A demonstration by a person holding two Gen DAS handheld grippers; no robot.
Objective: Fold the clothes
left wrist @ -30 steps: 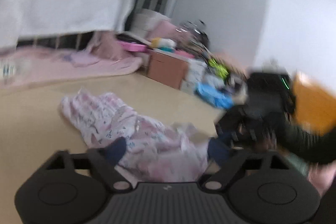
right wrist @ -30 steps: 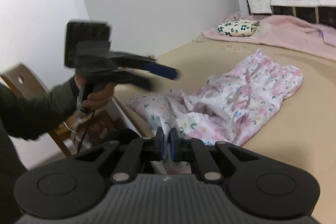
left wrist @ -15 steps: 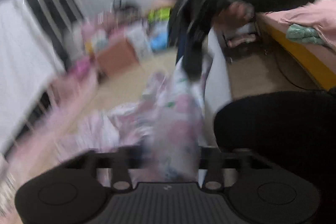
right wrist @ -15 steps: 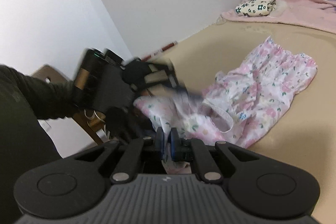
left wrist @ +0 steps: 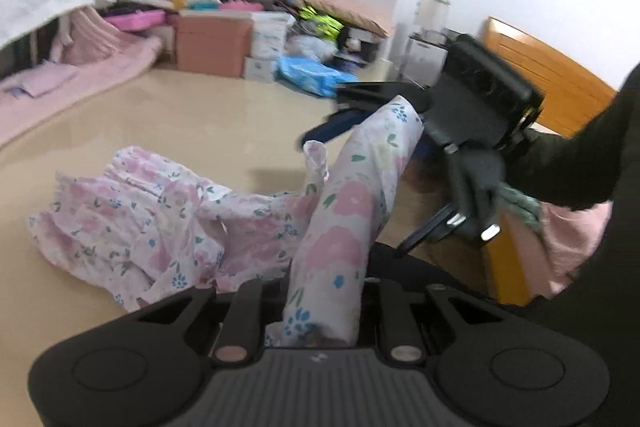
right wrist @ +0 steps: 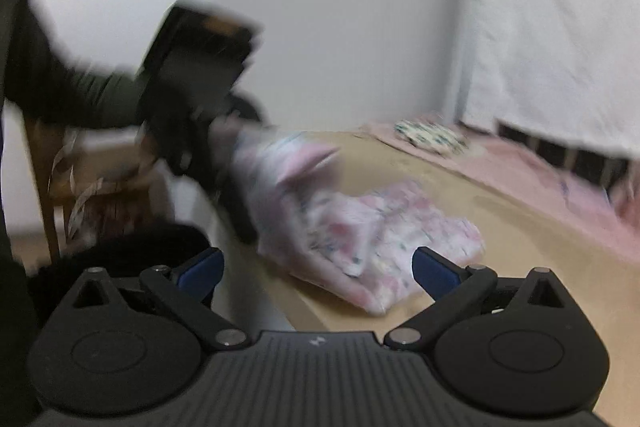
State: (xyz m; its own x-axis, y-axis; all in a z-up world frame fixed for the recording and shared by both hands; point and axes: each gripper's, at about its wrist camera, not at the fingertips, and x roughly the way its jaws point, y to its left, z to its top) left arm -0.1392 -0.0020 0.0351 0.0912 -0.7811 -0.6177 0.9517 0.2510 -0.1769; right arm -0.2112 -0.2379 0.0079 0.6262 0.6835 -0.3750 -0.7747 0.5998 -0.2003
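Floral garment [left wrist: 152, 227] lies crumpled near the table's [left wrist: 200, 123] front edge. Left gripper [left wrist: 320, 323] is closing on one corner; right gripper [right wrist: 316, 271] is opening, empty. Thin, floppy cotton (grab corners or hems).

No text, label, brand name or number can be read in either view. The boxes [left wrist: 260, 39] stacked in the upper middle of the left wrist view carry print, but it is too blurred to make out.

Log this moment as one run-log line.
step: fold clothes | left gripper: closing on floral garment, fabric between fingers | right gripper: opening, nothing between fingers | rest of garment: crumpled on bed
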